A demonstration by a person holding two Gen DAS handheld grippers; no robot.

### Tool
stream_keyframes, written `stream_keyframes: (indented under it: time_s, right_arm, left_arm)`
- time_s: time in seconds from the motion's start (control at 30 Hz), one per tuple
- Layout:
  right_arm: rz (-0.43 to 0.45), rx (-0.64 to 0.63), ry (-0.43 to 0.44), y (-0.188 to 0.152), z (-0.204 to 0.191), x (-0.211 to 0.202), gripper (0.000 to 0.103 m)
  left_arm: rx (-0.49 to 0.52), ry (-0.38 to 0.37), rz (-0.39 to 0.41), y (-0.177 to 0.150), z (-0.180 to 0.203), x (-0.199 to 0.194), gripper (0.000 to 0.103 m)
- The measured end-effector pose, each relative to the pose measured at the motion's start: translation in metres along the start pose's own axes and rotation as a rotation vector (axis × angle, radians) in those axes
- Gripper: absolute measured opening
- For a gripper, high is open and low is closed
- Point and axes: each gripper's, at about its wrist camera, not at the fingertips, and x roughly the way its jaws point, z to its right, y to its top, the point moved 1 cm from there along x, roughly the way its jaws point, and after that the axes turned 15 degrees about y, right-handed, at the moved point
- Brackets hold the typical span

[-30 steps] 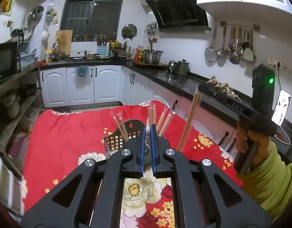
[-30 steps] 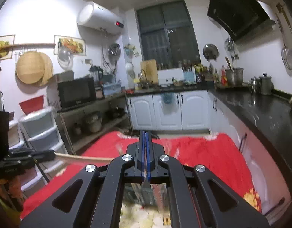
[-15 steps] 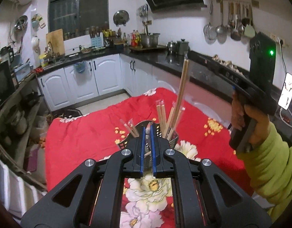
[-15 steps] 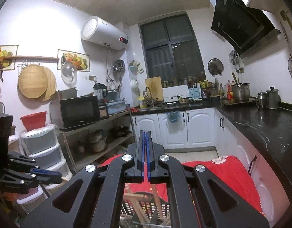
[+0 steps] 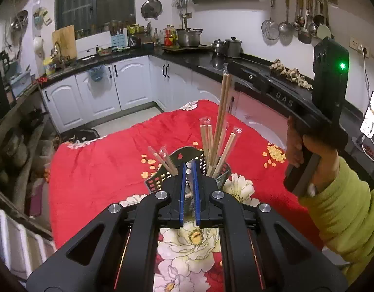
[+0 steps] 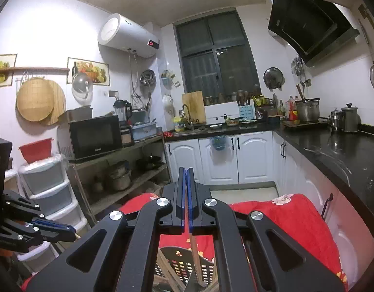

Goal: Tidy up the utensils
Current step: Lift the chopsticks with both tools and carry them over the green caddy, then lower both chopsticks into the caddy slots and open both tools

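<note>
A black lattice basket [image 5: 157, 182] [image 6: 179, 265] stands on the red flowered cloth [image 5: 101, 165]. Several wrapped chopsticks [image 5: 206, 136] lean in it. My right gripper [image 5: 231, 69] [image 6: 186, 170] is shut on the top of a pair of long wooden chopsticks [image 5: 222, 114] [image 6: 194, 250]. They hang nearly upright, their lower ends inside the basket's right part. My left gripper [image 5: 188, 166] [image 6: 72, 232] hovers just in front of the basket, pads drawn close with a thin slit. I cannot make out anything held in that slit.
A hand in a green sleeve [image 5: 337, 209] grips the right tool. A black counter [image 5: 206, 60] with pots runs behind and to the right. Ladles [image 5: 301, 22] hang above it. A shelf unit with a microwave [image 6: 94, 136] and plastic drawers [image 6: 46, 185] stands to the left.
The long chopsticks went from slanting to the right of the basket to standing in it. The left view has tipped down toward the basket. The right view has lifted off the cloth.
</note>
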Motion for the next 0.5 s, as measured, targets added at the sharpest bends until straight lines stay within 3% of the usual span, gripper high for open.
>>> stream_keyframes:
  time_s: [0.37, 0.43, 0.47, 0.5]
  right_arm:
    - [-0.072, 0.021, -0.053, -0.025, 0.006, 0.014, 0.003]
    - [-0.085, 0.035, -0.063, -0.03, 0.009, 0.012, 0.016]
    - [-0.093, 0.043, -0.064, -0.033, 0.011, 0.01, 0.031]
    - [-0.095, 0.045, -0.064, -0.035, 0.011, 0.008, 0.032]
  left_arm:
    - [-0.068, -0.039, 0.011, -0.005, 0.009, 0.031, 0.003]
    - [-0.088, -0.05, 0.01, -0.006, 0.009, 0.036, 0.004]
    - [-0.093, -0.05, 0.01, -0.006, 0.01, 0.038, 0.004]
    - [-0.094, -0.045, 0.013, -0.007, 0.01, 0.039, 0.01]
